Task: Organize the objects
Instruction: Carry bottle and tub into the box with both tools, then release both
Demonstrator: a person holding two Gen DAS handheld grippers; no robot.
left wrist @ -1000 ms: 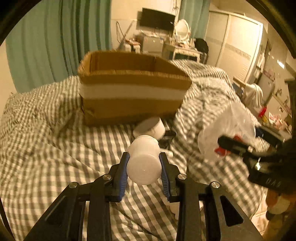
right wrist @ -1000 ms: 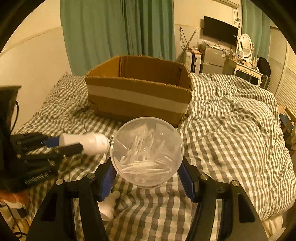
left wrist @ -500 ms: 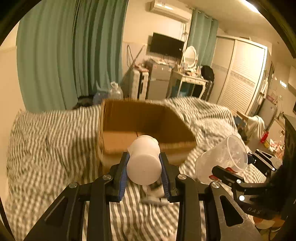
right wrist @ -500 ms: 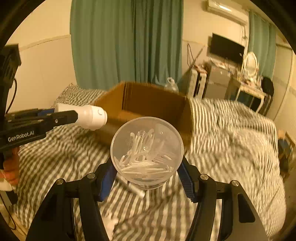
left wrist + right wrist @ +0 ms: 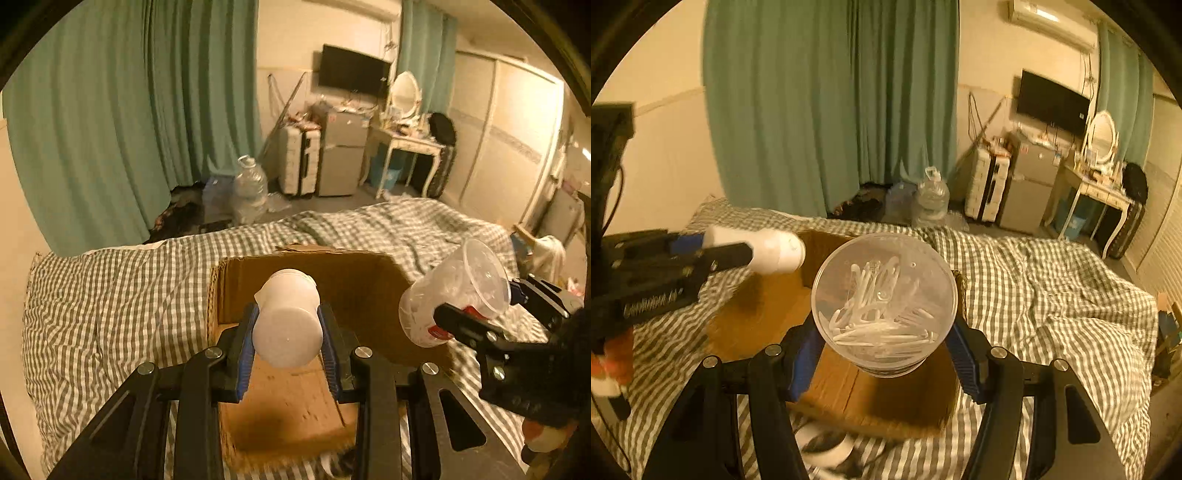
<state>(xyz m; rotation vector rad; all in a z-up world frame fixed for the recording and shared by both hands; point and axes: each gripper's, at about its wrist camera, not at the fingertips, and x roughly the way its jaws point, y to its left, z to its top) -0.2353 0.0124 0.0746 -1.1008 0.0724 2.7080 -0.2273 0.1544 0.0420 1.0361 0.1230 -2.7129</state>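
Both grippers hang over the open box (image 5: 295,398) on the bed (image 5: 110,295). The left gripper (image 5: 287,332) has its jaws clenched on a white bottle (image 5: 286,325), and the right gripper (image 5: 884,354) grips a clear cup (image 5: 884,302) of small white sticks. The step seems to be the carrying to the box. Next, each should go lower inside before the jaws release, and the cup must stay upright.

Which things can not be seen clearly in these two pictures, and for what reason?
- Cardboard box floor, left wrist view: partly hidden behind the white bottle and left gripper.
- White object on the bed, right wrist view: blurred and cut by the right gripper; unidentifiable.
- Thin white pieces inside the clear cup: too small to name.
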